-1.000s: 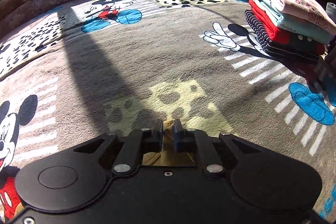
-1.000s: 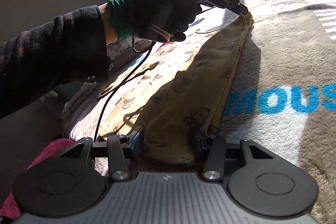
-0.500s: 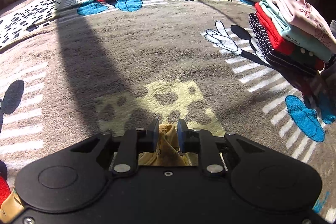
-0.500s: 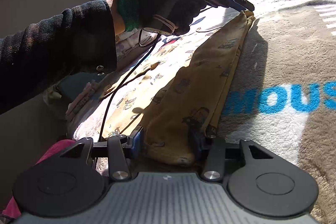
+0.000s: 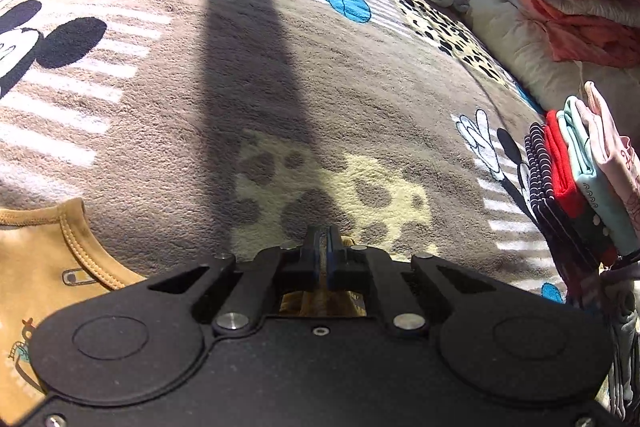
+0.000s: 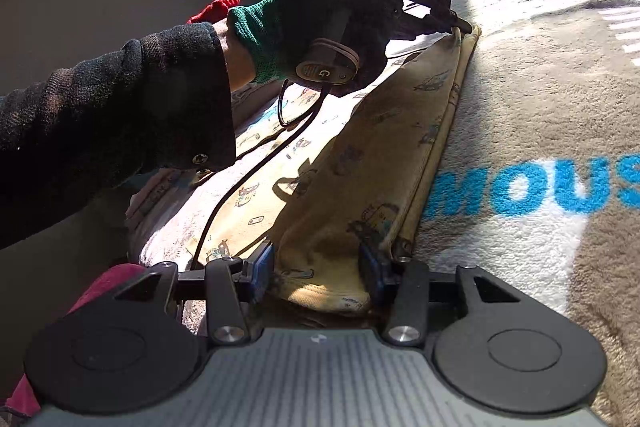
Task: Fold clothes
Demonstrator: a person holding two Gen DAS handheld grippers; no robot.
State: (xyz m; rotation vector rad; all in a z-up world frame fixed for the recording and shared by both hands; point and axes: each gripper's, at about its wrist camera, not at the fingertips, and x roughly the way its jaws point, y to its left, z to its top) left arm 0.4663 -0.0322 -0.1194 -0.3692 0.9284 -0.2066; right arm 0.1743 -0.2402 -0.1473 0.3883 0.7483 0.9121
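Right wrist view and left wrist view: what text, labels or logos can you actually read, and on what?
"MOUS", big blue letters on the blanket, cut off at the frame edge.
"G"-like mark on the round cap of the left gripper's handle; fine print beside it unreadable.
Mustard garment: small cartoon prints, no legible words.
Left wrist view: nothing readable.

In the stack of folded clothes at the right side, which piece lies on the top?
The pale pink garment is on top of the folded stack. Under it come a light teal piece, a red one and a dark striped one.
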